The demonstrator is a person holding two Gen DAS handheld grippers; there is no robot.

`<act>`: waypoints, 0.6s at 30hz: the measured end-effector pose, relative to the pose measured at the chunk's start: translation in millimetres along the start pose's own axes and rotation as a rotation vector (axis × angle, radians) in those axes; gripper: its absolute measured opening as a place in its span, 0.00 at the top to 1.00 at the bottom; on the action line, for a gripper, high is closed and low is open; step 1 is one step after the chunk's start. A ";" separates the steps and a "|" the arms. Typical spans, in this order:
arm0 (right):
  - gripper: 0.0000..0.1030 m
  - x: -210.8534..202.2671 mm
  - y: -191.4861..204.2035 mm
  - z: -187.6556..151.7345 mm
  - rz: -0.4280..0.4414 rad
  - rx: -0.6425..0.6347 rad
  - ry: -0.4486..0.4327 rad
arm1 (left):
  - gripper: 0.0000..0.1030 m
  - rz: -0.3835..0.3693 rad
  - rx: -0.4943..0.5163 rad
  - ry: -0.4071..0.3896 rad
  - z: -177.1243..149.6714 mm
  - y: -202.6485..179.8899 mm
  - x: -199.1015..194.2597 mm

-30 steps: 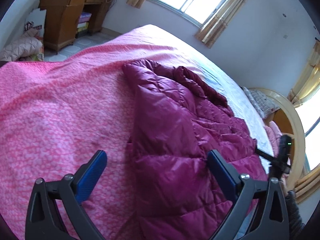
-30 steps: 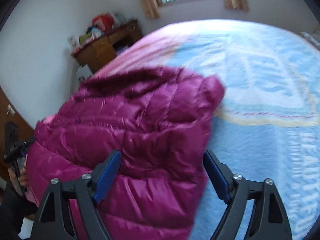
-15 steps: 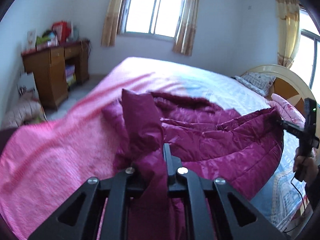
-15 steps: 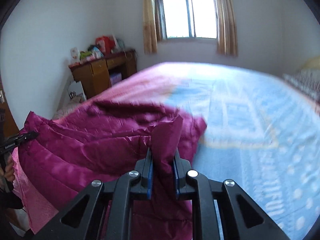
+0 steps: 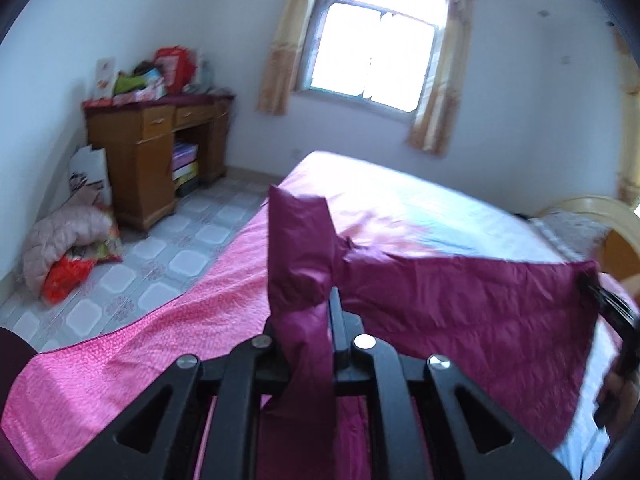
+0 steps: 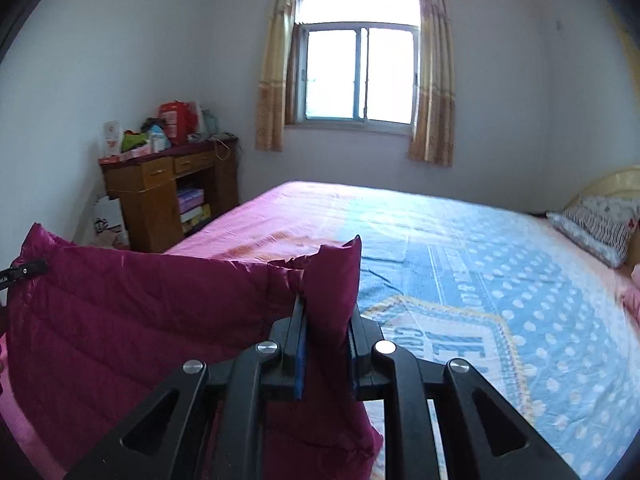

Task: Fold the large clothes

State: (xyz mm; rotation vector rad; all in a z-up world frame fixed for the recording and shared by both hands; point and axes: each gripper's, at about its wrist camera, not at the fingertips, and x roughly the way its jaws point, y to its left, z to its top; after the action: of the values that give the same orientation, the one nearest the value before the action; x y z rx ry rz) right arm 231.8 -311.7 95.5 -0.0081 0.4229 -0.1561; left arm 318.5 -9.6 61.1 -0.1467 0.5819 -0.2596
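The magenta down jacket (image 5: pixel 460 312) hangs stretched in the air above the bed (image 6: pixel 460 280), a corner of its quilted fabric pinched tight between the pressed-together fingers of the left gripper (image 5: pixel 306 320), the opposite corner clamped likewise in the right gripper (image 6: pixel 326 312). A second ago both sets of fingers stood spread over the jacket lying crumpled on the bed; since then they have clamped and lifted it. The pink-and-blue bedspread (image 5: pixel 132 344) lies beneath, with a wooden desk (image 6: pixel 160 196) and curtained window (image 6: pixel 356 76) beyond.
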 end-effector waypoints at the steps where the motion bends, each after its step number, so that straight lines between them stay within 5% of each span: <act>1: 0.84 22.3 -2.1 -6.4 -0.006 0.025 0.036 | 0.91 0.026 -0.001 0.022 -4.2 -0.6 15.6; 7: 0.84 110.1 -2.5 -64.6 -0.079 0.019 0.194 | 0.90 0.256 0.072 0.145 -58.0 -7.0 95.5; 10: 0.84 133.0 -2.8 -96.4 -0.111 -0.002 0.273 | 0.83 0.262 0.043 0.180 -69.7 -3.2 103.4; 18: 0.84 151.9 -1.9 -102.2 -0.145 -0.010 0.378 | 0.72 0.333 0.089 0.270 -67.3 -13.8 126.0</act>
State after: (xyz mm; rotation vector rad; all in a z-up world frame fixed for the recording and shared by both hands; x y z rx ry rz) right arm 326.4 -334.3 -59.6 -0.0188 0.8014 -0.3006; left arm 379.4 -62.7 -57.6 0.0734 0.8494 0.0200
